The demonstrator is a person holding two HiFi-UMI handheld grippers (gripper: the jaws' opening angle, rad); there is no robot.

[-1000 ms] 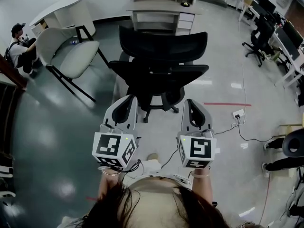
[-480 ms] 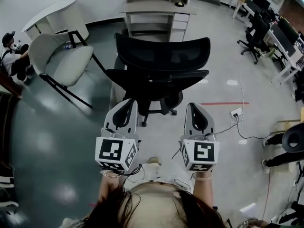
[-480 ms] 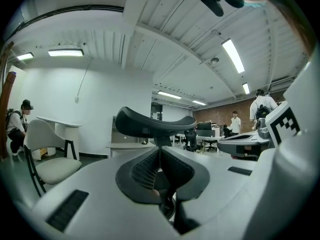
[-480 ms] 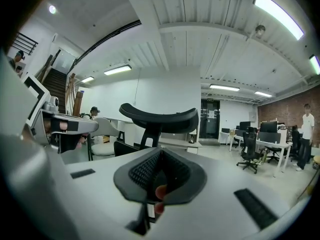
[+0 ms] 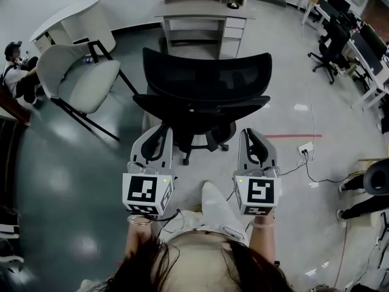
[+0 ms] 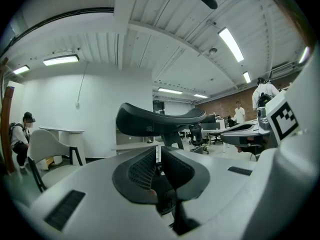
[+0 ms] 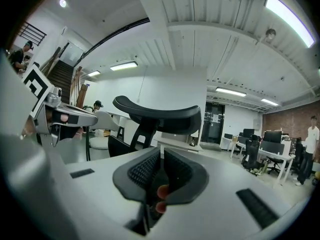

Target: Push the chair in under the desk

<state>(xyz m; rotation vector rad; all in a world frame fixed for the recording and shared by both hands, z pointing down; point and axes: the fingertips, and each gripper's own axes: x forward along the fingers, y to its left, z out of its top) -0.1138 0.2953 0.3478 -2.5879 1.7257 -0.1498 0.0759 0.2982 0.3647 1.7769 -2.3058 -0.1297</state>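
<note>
A black chair (image 5: pixel 206 84) stands at upper centre of the head view, its back towards the camera, apart from the desk (image 5: pixel 200 10) at the top edge. Just below it, the left gripper (image 5: pixel 161 128) and right gripper (image 5: pixel 247 132) point at it, jaws pressed together, holding nothing.

White chair (image 5: pixel 85 81) beside seated person (image 5: pixel 13 72)

Office chair (image 5: pixel 206 78) — black mesh back, matt plastic frame, glossy reflective floor (image 5: pixel 55 175), smooth white shell chair (image 5: pixel 91 84)
</note>
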